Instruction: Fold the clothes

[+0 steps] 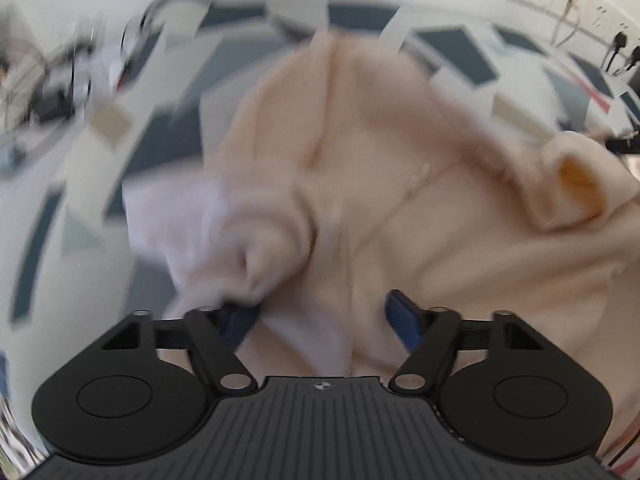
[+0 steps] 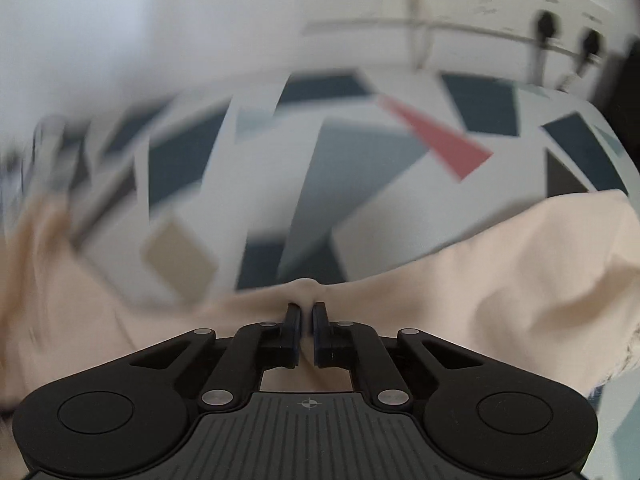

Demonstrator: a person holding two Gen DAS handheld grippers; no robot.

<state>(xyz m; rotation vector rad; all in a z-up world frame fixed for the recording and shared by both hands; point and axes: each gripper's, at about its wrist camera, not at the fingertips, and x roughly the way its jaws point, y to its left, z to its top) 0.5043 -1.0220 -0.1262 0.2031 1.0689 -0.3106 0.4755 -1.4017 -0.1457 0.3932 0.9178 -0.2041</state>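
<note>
A cream garment (image 1: 360,160) lies rumpled on a cover with a geometric pattern (image 1: 168,136). Its paler inner side (image 1: 188,216) is bunched at the left, and a yellow patch (image 1: 576,184) shows inside a fold at the right. My left gripper (image 1: 320,308) points down onto the cloth with its jaws wide apart. Fabric lies between the blue pads and bunches over the left pad (image 1: 240,320). In the right wrist view my right gripper (image 2: 306,308) is shut on a pinched edge of the cream garment (image 2: 500,280), which sags away to both sides.
The cover (image 2: 360,152) has dark blue, grey, white and red shapes and stretches beyond the garment. Blurred cables and gear (image 1: 52,80) sit at the far left. A white wall with a rail and dark plugs (image 2: 544,28) runs behind.
</note>
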